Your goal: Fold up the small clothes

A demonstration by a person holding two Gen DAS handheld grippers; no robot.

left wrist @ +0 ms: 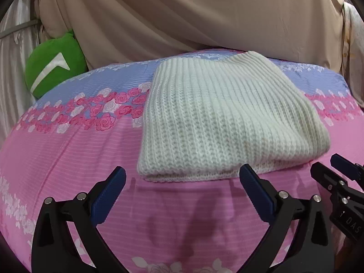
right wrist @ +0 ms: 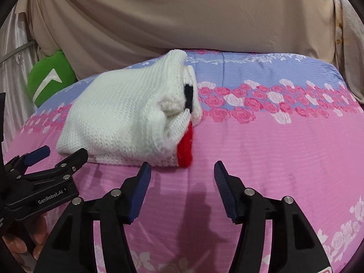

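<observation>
A white knitted garment (left wrist: pixel 227 118) lies folded into a thick stack on the bed. In the right wrist view the garment (right wrist: pixel 118 116) shows red and black trim at its right end. My left gripper (left wrist: pixel 182 182) is open and empty, just in front of the garment's near edge. My right gripper (right wrist: pixel 182 175) is open and empty, in front of the garment's right corner. Each gripper also shows in the other view, the right one (left wrist: pixel 336 173) at the left view's far right, the left one (right wrist: pixel 56 157) at the right view's far left.
The bed carries a pink and blue sheet (left wrist: pixel 68 159) with a rose band (right wrist: pixel 261 104). A green cushion (left wrist: pixel 52 72) sits at the back left. Beige draped cloth (left wrist: pixel 182 18) hangs behind the bed.
</observation>
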